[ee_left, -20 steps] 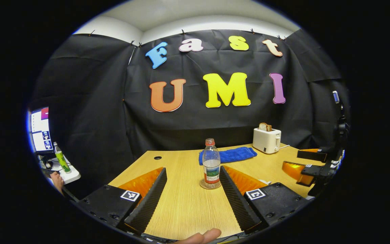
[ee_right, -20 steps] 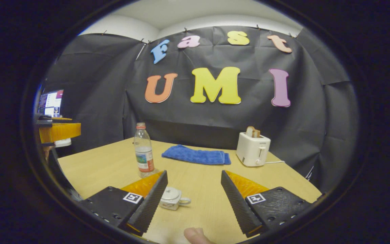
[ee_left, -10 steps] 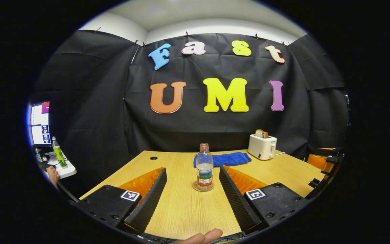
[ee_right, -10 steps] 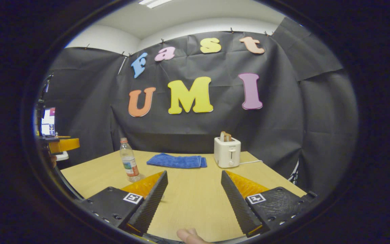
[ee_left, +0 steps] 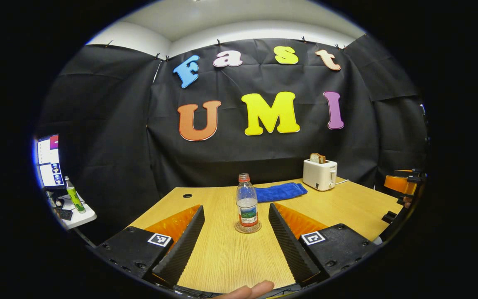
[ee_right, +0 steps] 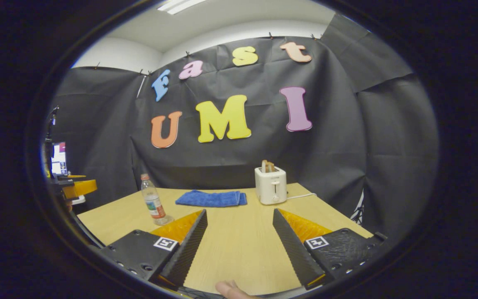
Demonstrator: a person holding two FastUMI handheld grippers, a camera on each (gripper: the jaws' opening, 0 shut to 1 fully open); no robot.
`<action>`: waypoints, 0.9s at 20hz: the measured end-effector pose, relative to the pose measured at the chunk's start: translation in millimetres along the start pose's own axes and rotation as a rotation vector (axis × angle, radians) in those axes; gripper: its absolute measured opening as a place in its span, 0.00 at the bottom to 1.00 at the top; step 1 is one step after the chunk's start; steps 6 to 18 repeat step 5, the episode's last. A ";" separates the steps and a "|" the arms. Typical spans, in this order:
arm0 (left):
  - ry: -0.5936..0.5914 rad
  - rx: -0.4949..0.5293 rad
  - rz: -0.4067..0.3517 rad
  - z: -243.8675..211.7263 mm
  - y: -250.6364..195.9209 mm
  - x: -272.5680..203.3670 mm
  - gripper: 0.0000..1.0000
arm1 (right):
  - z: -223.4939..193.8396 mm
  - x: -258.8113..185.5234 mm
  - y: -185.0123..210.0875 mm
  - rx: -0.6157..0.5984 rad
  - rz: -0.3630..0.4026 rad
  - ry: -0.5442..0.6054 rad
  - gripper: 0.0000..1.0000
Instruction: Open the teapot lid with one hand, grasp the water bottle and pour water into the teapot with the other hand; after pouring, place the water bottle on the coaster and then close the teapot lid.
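A clear water bottle [ee_left: 247, 202] with a red cap stands upright on a round coaster [ee_left: 247, 228] in the middle of the wooden table [ee_left: 230, 261]. My left gripper [ee_left: 235, 209] is open, well short of the bottle, which shows between its fingers. In the right gripper view the same bottle [ee_right: 152, 203] stands far left on the table [ee_right: 239, 249]. My right gripper [ee_right: 239, 212] is open with only bare tabletop between its fingers. Each gripper shows at the other view's edge: the right gripper [ee_left: 403, 185], the left gripper [ee_right: 75, 187].
A white toaster [ee_left: 320, 174] holding bread and a folded blue towel [ee_left: 280, 192] sit at the back of the table. A side table [ee_left: 75, 211] with a green bottle and a monitor stands off to the left. A person's fingertip [ee_left: 247, 289] shows at the bottom edge.
Both grippers have drawn back from the table, so the bottle looks smaller. The right gripper swung right, away from the white teapot seen between its fingers a second ago. Both stay open.
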State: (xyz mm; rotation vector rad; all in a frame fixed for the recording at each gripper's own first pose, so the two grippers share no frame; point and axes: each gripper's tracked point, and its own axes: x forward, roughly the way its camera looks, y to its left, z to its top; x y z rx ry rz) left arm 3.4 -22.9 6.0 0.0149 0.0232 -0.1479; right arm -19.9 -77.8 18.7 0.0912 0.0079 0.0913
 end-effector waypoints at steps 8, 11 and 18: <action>0.004 0.011 0.018 -2.1 4.5 2.5 0.97 | 1.7 1.2 -3.2 -0.029 -0.011 -0.012 0.92; 0.004 0.011 0.018 -2.1 4.5 2.5 0.97 | 1.7 1.2 -3.2 -0.029 -0.011 -0.012 0.92; 0.004 0.011 0.018 -2.1 4.5 2.5 0.97 | 1.7 1.2 -3.2 -0.029 -0.011 -0.012 0.92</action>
